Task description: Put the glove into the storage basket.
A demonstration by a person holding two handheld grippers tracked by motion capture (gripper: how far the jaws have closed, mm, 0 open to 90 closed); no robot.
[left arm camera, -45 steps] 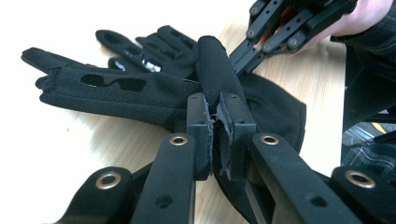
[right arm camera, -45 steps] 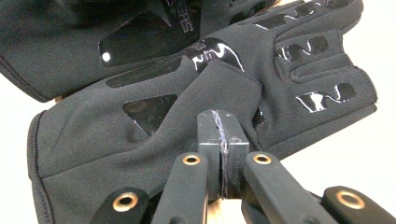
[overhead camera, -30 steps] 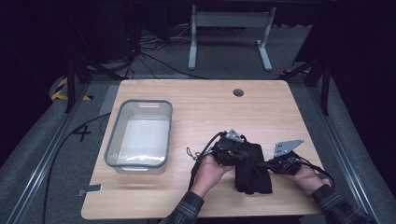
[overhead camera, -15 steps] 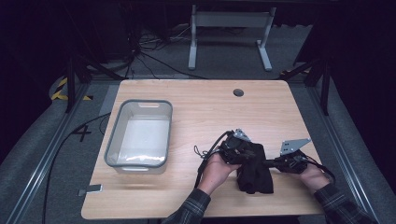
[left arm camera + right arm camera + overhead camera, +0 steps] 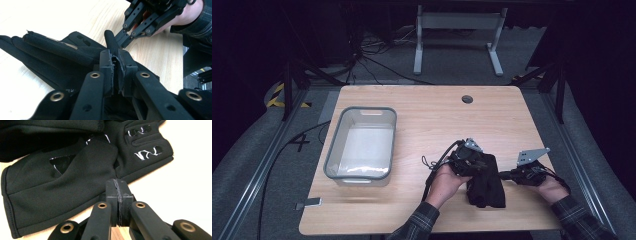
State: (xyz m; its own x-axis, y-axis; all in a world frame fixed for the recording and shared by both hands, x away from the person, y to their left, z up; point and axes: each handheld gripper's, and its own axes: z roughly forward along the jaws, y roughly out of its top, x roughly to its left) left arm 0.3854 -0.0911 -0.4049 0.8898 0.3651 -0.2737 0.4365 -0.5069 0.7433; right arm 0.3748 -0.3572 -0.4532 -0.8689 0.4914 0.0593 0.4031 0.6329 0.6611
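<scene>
We have left gripper jaws clamped on black fabric gloves; right gripper jaws pressed together, empty, just beside gloves.

Over the last second the left claw has slid from the gloves' 11 o'clock corner toward 3 o'clock, onto their top edge, where its jaws now pinch a fold of fabric. The right claw has closed in from 3 o'clock, its tips now touching the gloves' edge. The gloves have bunched narrower and shifted slightly toward 3 o'clock.
</scene>
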